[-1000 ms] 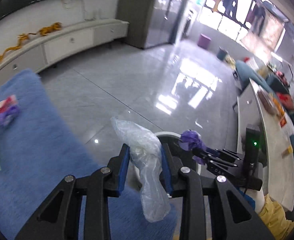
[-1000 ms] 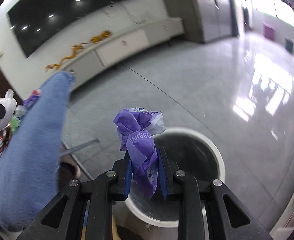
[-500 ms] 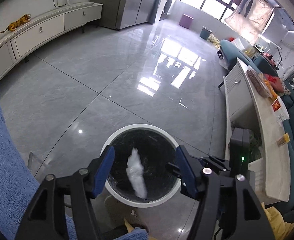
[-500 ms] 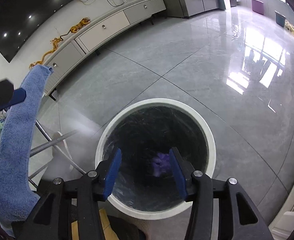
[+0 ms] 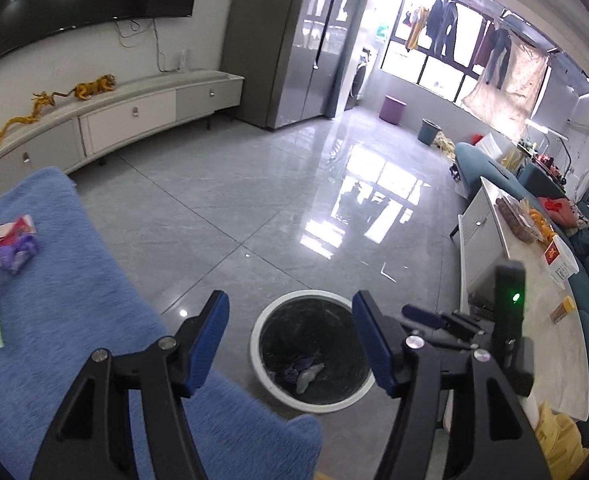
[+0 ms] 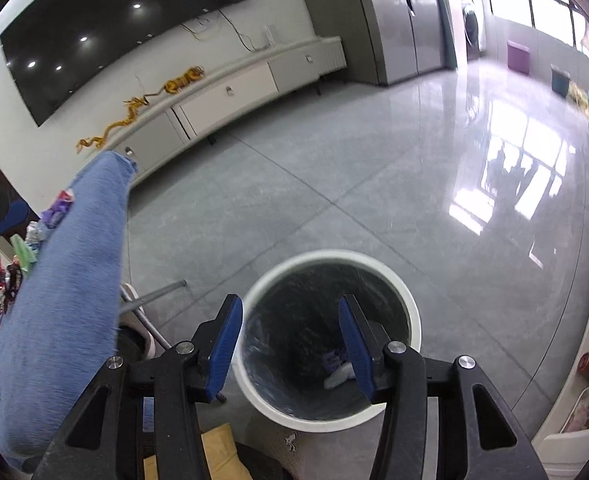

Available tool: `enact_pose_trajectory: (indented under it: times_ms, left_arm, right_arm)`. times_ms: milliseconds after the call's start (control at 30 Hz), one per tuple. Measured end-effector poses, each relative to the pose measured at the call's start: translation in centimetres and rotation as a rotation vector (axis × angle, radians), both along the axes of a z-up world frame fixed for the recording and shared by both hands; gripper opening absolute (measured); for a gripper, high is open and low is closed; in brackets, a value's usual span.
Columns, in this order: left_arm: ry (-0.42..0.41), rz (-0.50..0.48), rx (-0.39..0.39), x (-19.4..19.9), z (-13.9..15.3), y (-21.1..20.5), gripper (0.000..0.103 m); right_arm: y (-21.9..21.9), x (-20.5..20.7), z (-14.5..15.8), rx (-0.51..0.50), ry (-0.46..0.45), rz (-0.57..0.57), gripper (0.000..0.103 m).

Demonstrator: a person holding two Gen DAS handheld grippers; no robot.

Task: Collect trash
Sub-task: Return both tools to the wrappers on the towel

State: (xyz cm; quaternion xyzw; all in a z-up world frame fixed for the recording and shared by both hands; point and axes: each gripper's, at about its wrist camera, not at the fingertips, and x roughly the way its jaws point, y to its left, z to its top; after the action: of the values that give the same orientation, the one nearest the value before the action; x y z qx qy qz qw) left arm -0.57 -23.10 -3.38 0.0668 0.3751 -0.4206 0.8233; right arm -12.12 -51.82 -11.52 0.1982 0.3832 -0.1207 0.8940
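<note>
Grippers: left gripper [image 5: 290, 336] and right gripper [image 6: 290, 338] both spread wide, empty.
Bin: white-rimmed round black-lined bin [image 5: 262, 376], lower centre; purple wrapper [image 5: 292, 372] and clear plastic [image 5: 309, 376] inside.
Remaining: crumpled wrappers [image 5: 14, 246] on blue fuzzy cloth [image 5: 62, 312], left edge.
Risk: pads may snag cloth pile, dragging it.

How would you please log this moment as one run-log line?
left gripper: open, empty | right gripper: open, empty | round white bin with black liner: holds crumpled purple wrapper, clear plastic bag | blue towel: wrappers remain

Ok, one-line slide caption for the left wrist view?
Open left gripper above the bin, wrappers waiting on blue towel.
</note>
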Motion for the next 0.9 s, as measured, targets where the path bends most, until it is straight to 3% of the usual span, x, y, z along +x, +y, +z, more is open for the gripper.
enact_pose_trajectory:
  times_ms: [300,500,667,900]
  left_arm:
    - [-0.06,0.148,-0.065,-0.4,2.2,11.4,0.062]
    - [-0.087,0.26,-0.08,0.0,2.0,18.3,0.062]
    - [-0.072,0.367,-0.089,1.8,1.2,23.4,0.062]
    - [-0.081,0.511,-0.09,4.8,0.5,29.7,0.062]
  right_arm:
    - [5.5,0.5,6.6,-0.087,-0.104,0.081,0.048]
    - [9.8,2.0,9.8,-0.103,-0.149,0.176,0.048]
    - [13.0,4.1,11.7,-0.125,-0.179,0.256,0.049]
    - [17.2,8.0,11.7,-0.125,-0.173,0.383,0.051]
